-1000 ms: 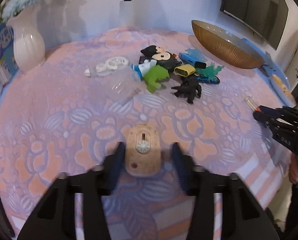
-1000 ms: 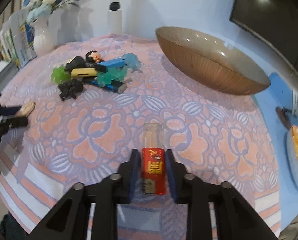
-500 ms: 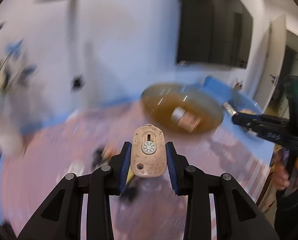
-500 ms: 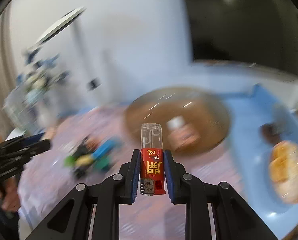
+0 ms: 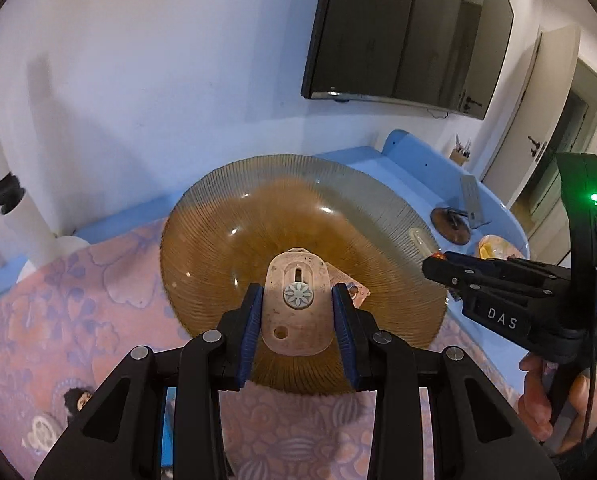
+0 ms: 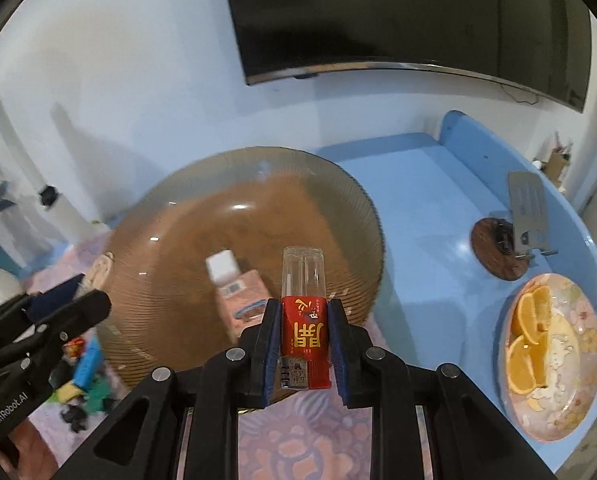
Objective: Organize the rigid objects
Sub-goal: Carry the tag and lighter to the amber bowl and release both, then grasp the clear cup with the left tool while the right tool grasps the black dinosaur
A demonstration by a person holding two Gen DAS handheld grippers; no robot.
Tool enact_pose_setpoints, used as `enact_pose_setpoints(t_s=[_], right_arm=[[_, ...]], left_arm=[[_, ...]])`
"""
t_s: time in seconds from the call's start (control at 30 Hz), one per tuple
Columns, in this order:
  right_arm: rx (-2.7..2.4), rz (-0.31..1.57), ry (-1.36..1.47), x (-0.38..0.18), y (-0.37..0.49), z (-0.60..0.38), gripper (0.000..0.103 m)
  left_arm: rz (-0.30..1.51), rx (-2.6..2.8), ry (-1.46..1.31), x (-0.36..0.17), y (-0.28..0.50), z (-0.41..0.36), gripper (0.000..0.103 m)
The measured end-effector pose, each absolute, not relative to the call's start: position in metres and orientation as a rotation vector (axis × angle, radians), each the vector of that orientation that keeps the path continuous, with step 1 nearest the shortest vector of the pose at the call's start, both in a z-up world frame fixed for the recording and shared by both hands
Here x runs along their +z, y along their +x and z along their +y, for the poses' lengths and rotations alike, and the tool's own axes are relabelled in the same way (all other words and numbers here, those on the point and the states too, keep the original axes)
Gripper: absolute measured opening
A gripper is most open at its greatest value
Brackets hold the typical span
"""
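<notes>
**Two grippers, each loaded, poised over the amber bowl**

The left gripper (image 5: 297, 322) is clamped on a beige oval tag (image 5: 297, 308) with a small flower-shaped disc at its centre, its blue pads pressed to both long edges. The tag hangs above the near half of the ribbed amber glass bowl (image 5: 218, 248), which stands on a pink-and-lilac floral cloth (image 5: 110, 304). The right gripper (image 6: 304, 346) grips a lighter (image 6: 303, 312), red label below and clear tank above, held upright over the bowl's near rim. From the left camera the right gripper reaches in at the bowl's right edge, a hand (image 5: 546, 400) on its grip. Inside the bowl lies a pink carton with a white cap (image 6: 234, 292), tilted toward the far side. A cluster of small toys (image 6: 78, 380) rests on the cloth left of the bowl. Right of the bowl, on the bare blue tabletop (image 6: 418, 208), sit a round wooden coaster (image 6: 494, 248) and a flowered plate of orange slices (image 6: 550, 356). A dark wall-mounted screen (image 6: 398, 16) hangs beyond the bowl.
</notes>
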State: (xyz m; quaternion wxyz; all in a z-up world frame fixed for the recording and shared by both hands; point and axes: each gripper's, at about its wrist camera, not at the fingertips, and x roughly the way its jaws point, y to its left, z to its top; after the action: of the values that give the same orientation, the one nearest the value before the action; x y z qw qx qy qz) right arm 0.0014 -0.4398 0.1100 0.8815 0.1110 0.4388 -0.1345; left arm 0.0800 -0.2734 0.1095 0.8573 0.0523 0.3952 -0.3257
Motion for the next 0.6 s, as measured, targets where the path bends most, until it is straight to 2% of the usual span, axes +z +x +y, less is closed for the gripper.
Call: enact_pose_setpoints(t_s=[0.03, 0.07, 0.1, 0.37, 0.47, 0.53, 0.6], right_arm=[[-0.298, 0.911, 0.225, 0.110, 0.003, -0.441, 0.025], [-0.300, 0.906, 0.229, 0.110, 0.003, -0.442, 0.027], [-0.300, 0.897, 0.240, 0.112, 0.002, -0.444, 0.033], [-0.282, 0.784, 0.232, 0.149, -0.032, -0.431, 0.035], [-0.208, 0.757, 0.219, 0.164, -0.041, -0.409, 0.043], [-0.126, 0.734, 0.196, 0.173, -0.051, -0.383, 0.055], [-0.050, 0.719, 0.183, 0.175, -0.058, -0.360, 0.055]], left_arm=[[0.837, -0.683, 0.107, 0.110, 0.082, -0.274, 0.038], [0.840, -0.663, 0.104, 0.110, 0.083, -0.273, 0.061], [0.833, -0.632, 0.097, 0.114, 0.084, -0.268, 0.075], [0.687, -0.600, -0.050, 0.168, 0.059, -0.195, 0.075], [0.642, -0.565, -0.084, 0.185, 0.039, -0.161, 0.075], [0.606, -0.521, -0.093, 0.191, 0.021, -0.134, 0.076], [0.589, -0.465, -0.086, 0.192, 0.007, -0.111, 0.081]])
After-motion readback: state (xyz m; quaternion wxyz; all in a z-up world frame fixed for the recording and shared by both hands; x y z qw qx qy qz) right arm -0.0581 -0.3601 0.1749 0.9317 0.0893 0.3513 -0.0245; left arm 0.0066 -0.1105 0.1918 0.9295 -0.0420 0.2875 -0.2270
